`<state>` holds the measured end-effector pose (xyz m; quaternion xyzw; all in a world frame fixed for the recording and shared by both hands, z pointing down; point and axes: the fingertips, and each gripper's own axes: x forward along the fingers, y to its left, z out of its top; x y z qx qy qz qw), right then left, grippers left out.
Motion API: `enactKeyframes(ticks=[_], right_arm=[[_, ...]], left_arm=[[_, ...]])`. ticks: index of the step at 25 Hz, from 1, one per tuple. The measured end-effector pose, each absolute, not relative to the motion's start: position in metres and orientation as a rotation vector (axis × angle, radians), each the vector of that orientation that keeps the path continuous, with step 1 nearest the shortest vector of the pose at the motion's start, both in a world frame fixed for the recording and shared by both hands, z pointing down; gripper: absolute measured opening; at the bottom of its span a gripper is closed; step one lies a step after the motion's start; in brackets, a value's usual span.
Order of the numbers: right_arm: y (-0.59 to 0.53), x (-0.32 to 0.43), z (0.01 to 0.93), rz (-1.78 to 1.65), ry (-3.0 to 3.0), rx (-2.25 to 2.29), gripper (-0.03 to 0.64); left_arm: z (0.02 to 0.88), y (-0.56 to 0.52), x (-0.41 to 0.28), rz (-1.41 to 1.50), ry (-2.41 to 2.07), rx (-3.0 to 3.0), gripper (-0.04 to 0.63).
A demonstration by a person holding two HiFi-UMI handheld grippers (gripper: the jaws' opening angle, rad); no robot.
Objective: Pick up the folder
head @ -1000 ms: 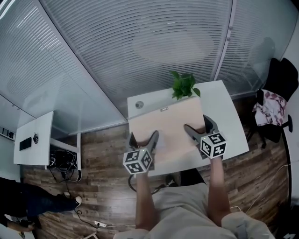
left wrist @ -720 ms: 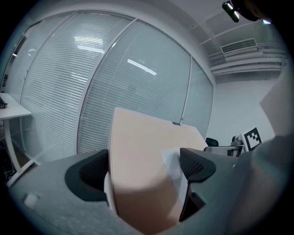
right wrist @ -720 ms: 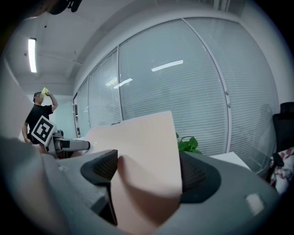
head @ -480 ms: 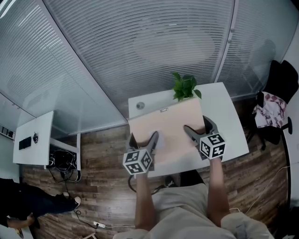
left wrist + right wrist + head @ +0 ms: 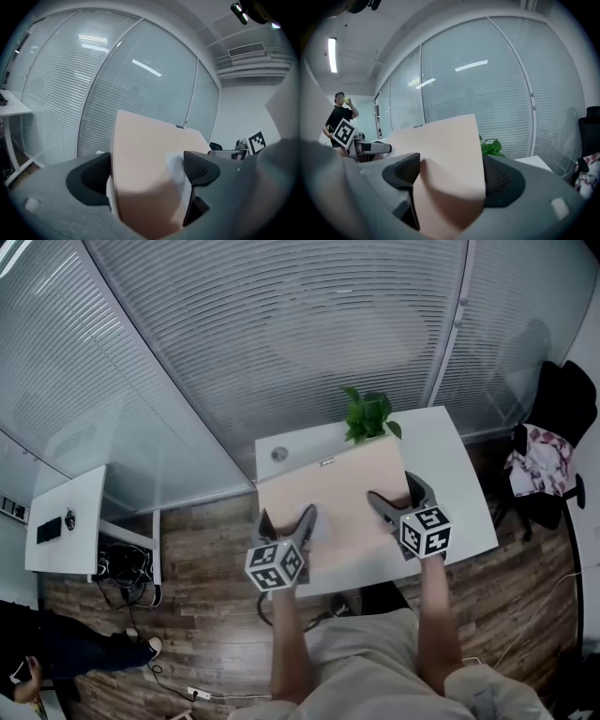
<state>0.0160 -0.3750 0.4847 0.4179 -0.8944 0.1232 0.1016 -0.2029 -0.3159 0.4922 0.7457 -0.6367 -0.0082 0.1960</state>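
Note:
A pale peach folder (image 5: 337, 488) spans the space between both grippers over the white table (image 5: 455, 474). My left gripper (image 5: 286, 521) grips its near left corner and my right gripper (image 5: 401, 498) its near right corner. In the left gripper view the folder (image 5: 150, 154) fills the gap between the dark fingers (image 5: 201, 168), with a white sheet showing at its right edge. The right gripper view shows the folder (image 5: 447, 145) bowed between the two pads (image 5: 405, 169), its far edge raised against the window. Both grippers are shut on it.
A potted green plant (image 5: 367, 413) stands at the table's far edge, with a small round disc (image 5: 279, 452) to its left. A chair with clothes (image 5: 548, 451) is at the right. A second white desk (image 5: 70, 521) and a person (image 5: 56, 652) are at the left. A blinded glass wall runs behind.
Both grippers and the folder stay where they were. Only the person at the lower left has shifted a little.

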Motion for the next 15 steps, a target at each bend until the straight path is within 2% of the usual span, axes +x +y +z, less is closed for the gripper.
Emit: enactKeyframes(ticks=[15], right_arm=[[-0.373, 0.032, 0.490, 0.371, -2.618, 1.275, 0.414]], left_arm=[[0.496, -0.318, -0.188, -0.005, -1.764, 2.095, 0.476]])
